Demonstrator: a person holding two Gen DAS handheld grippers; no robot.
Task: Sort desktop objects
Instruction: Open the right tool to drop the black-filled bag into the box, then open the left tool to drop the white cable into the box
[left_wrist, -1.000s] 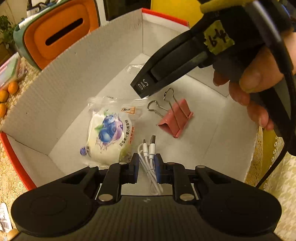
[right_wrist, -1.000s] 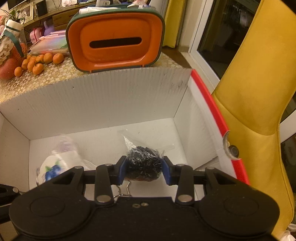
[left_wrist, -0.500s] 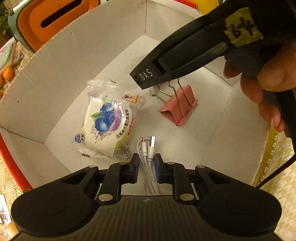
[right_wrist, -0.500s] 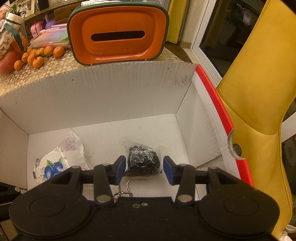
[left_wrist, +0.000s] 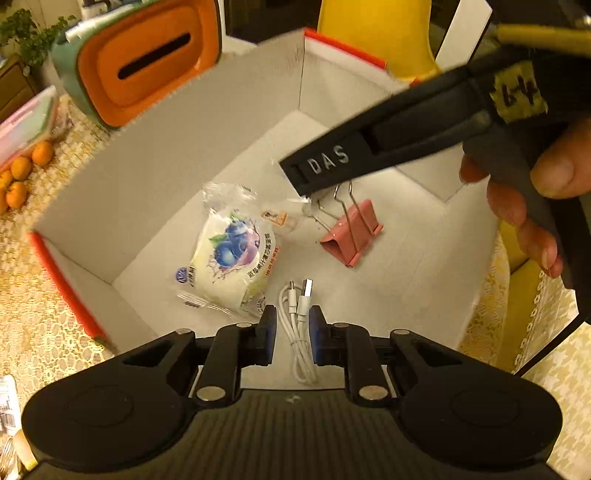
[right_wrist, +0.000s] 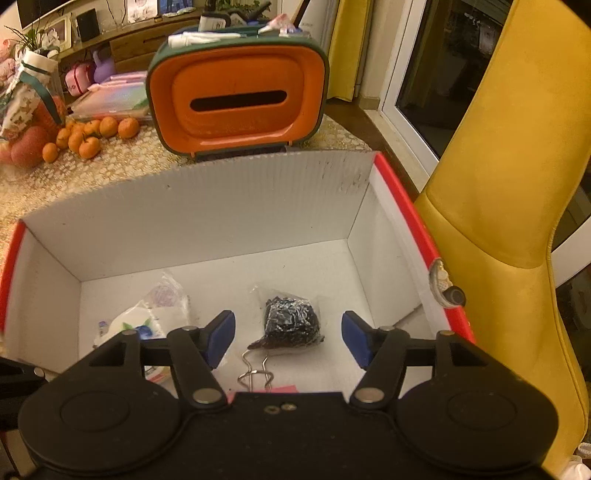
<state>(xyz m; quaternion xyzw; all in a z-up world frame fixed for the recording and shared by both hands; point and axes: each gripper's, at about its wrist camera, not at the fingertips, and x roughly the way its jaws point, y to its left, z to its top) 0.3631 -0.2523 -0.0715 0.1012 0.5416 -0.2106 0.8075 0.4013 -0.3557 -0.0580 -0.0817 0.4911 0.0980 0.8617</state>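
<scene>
Gripper arm (left_wrist: 369, 155) reads "DAS" (white)

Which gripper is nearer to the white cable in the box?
Left. The left gripper is shut on the white cable; the right gripper, jaws opening, hangs over the dark bag, apart from the cable.

Warm dim light, fisheye-bent edges
</scene>
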